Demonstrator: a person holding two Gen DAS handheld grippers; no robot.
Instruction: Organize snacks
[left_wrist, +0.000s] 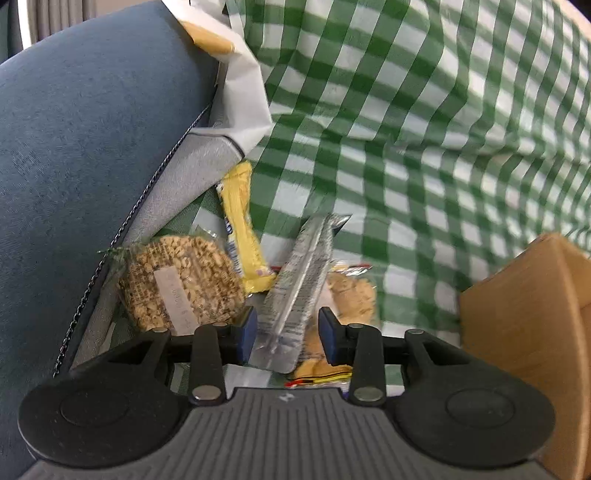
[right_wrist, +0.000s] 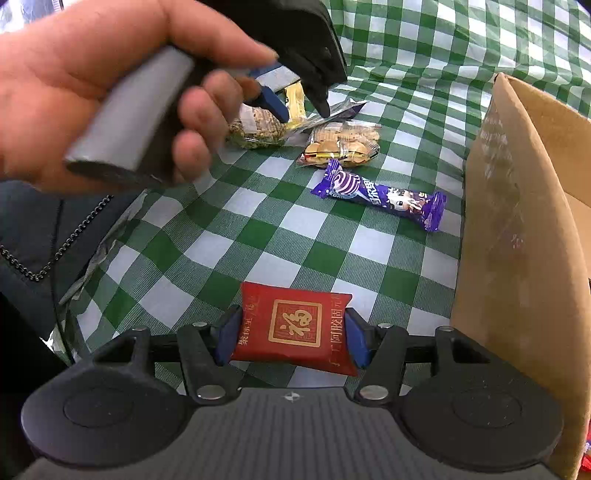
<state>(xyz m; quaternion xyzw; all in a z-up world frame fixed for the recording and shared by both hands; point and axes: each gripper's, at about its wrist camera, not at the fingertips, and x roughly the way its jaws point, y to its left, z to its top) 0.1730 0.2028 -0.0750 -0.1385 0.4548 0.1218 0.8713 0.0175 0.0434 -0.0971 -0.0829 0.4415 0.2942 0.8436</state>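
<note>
Clearly pinched between the blue pads of the right gripper (right_wrist: 291, 341): a small red packet (right_wrist: 293, 330) with a gold character, held flat just above the green checked cloth (right_wrist: 236, 236), close beside the cardboard box (right_wrist: 517, 258). Probably light and pillow-soft, slick foil — best taken across its short sides, as now, without crushing. Over on the other side, left gripper (left_wrist: 287, 334) spread wide, straddling a silver foil sachet (left_wrist: 301, 280) but not visibly pressing it; thin, floppy, slippery, likely to buckle unless taken near mid-length. Around it a round puffed-grain cake (left_wrist: 181, 280) in clear wrap — brittle — a yellow bar (left_wrist: 240, 225), and a biscuit pack (right_wrist: 343, 144), partly under the sachet. Purple wrapper (right_wrist: 380, 195) lying apart, nearer the box. Box interior cut off from view; print on the sachet too blurred to read; left hand (right_wrist: 92, 85) blocking part of the pile.
</note>
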